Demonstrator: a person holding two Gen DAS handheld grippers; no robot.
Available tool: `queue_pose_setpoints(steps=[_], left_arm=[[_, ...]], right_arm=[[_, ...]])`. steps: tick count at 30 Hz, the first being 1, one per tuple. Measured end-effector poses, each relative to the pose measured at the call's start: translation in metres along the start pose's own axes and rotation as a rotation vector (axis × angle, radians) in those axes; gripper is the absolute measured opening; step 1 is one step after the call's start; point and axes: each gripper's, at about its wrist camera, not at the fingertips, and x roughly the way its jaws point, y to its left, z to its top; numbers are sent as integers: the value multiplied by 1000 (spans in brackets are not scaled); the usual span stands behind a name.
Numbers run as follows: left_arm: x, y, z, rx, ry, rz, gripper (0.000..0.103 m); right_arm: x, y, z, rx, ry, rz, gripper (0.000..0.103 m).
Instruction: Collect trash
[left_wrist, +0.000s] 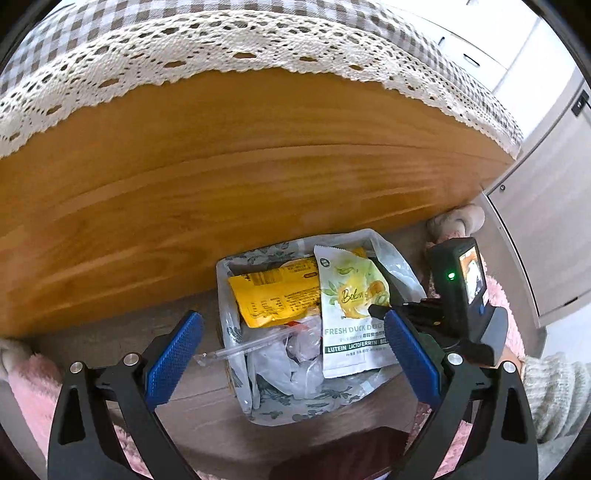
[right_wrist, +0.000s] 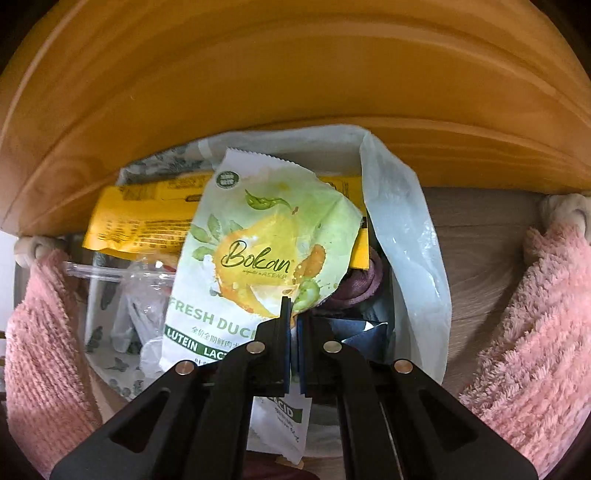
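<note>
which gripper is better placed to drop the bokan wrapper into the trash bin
Right. The right gripper is shut on the Bokan wrapper, directly over the lined trash bin. The left gripper hangs open and empty above the bin.

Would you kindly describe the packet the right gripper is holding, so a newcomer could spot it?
Below the wooden table edge sits a lined trash bin. Over it the right gripper pinches the white-green Bokan pouch, paler than the yellow packet beside it.

Right tool (right_wrist: 293, 314) pinches Bokan pouch (right_wrist: 258, 240) over trash bag (right_wrist: 406, 229)
</note>
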Motion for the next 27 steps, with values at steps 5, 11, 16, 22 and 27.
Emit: queue_pose_setpoints(steps=[5,11,16,22,27], left_arm=[[4,1,-4,-21,4,3,95],[7,-5,-11,-3,17,16,95],[22,-7,-15,-11,49,27,95],[25,-7,-19,-25,63,29,95],[23,-9,-21,-27,58,33,95]], right_arm=[[4,11,0,-34,2,-38,3],[-2,18,0,-44,-20,-49,6],[-10,15,1,-46,-19,-51,6],[-26,19,0,-49,-55,-45,28],[-43,24,-3,-68,-84,-56,54]])
